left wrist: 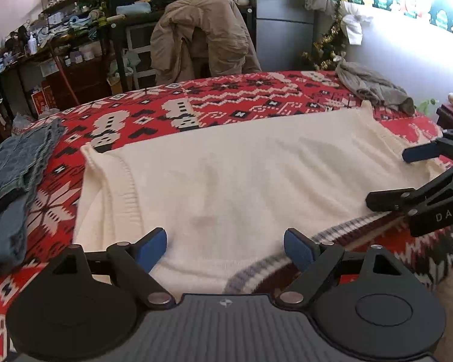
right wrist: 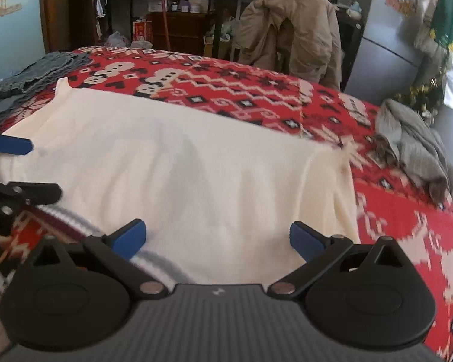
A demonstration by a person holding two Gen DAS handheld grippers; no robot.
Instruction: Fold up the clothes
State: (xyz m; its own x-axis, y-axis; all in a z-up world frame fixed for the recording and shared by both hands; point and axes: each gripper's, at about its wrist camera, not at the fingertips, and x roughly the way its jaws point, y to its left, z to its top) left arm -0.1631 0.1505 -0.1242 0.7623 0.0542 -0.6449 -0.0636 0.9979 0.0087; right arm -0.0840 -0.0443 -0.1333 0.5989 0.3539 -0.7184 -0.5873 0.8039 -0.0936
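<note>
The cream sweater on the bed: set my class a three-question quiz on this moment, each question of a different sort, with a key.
1. True or false: the left gripper is shut on the sweater.
2. Which garment lies at the left edge of the bed in the left wrist view? A) jeans B) grey cloth C) tan jacket
3. Fill in: the sweater lies on a red patterned ____.

Key
1. False: both it and the right gripper are open, fingers either side of the near edge.
2. A
3. Blanket
</note>
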